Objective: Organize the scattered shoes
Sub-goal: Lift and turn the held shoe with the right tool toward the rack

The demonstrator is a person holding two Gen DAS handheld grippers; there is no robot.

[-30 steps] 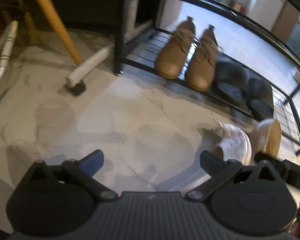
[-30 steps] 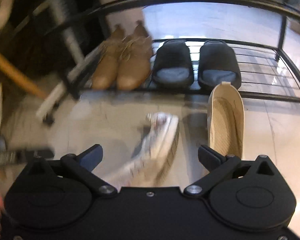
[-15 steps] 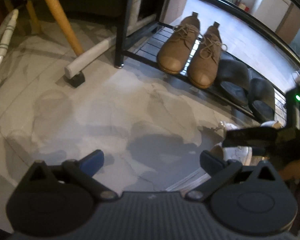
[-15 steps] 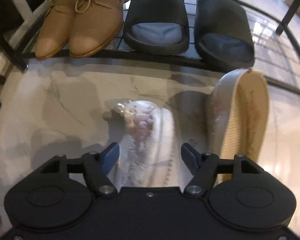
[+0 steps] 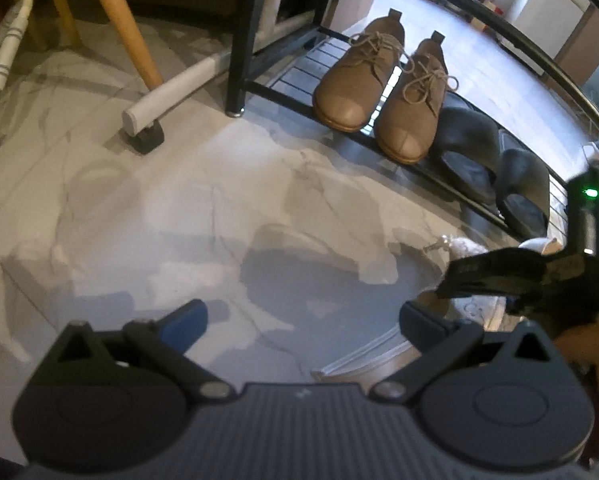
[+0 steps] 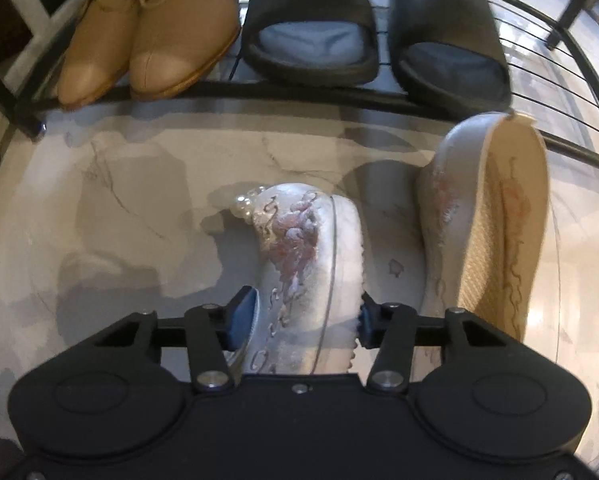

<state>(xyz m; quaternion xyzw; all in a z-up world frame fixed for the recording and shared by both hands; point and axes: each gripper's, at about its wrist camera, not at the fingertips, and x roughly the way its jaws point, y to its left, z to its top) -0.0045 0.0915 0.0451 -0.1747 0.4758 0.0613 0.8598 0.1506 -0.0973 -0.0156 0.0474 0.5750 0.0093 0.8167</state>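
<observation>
- Right gripper (image 6: 299, 320): black two-finger tool with blue pads, lower centre of the right wrist view, pointing steeply down; jaws closing around a shoe, both pads at its sides and apparently touching.
- White embroidered slip-on shoe with pink floral stitching and a pearl ornament at the toe (image 6: 307, 248): centre of the right wrist view, on the pale marble-patterned floor (image 6: 139, 184), toe toward the rack, lying between the right gripper's fingers.
- Matching white shoe tipped on its side, woven beige sole showing (image 6: 495, 224): right of the frame, just beside the first, its toe close to the rack's front rail.
- Black metal wire shoe rack (image 6: 559, 92): across the top of the frame.
- Pair of tan suede lace-up shoes (image 6: 147, 40): upper left, on the rack's low shelf, side by side.
- Pair of black slide sandals with grey footbeds (image 6: 375, 36): upper centre and right, on the same shelf, next to the tan pair.
- Left gripper (image 5: 299, 320): lower centre of the left wrist view, jaws wide apart, nothing between them, above bare floor.
- Wooden chair leg (image 5: 119, 20): upper left of the left wrist view.
</observation>
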